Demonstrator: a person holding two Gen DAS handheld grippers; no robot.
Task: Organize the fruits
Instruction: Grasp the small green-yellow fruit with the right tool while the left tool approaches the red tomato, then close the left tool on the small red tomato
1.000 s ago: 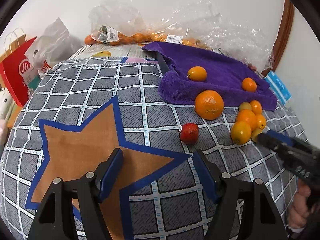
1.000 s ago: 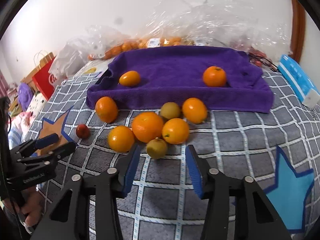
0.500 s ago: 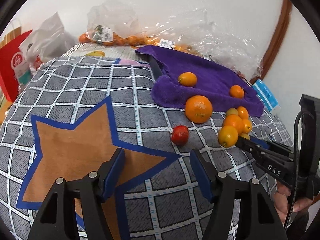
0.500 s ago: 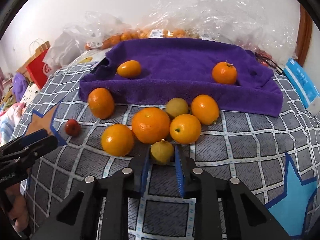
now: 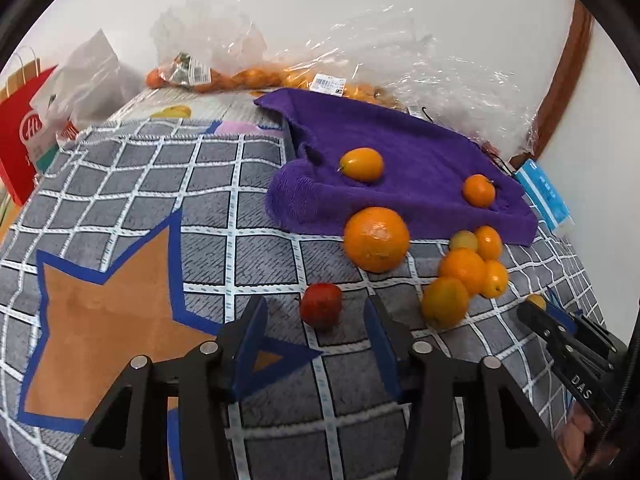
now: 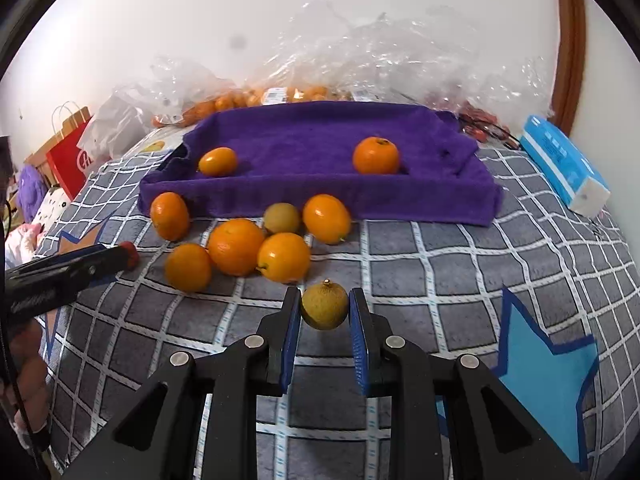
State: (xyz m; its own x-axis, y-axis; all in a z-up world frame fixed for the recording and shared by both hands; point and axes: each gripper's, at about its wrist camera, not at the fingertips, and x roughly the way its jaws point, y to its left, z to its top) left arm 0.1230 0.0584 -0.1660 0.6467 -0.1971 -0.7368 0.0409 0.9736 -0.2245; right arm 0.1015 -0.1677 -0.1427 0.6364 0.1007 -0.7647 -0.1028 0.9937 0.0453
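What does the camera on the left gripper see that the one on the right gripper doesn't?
Only the left wrist view shows the whole small red fruit between the closing left gripper, pads not yet touching, and the orange star on the blanket. Only the right wrist view shows the right gripper shut on a yellow-green fruit and a light-blue star. Both show the purple towel holding two orange fruits.
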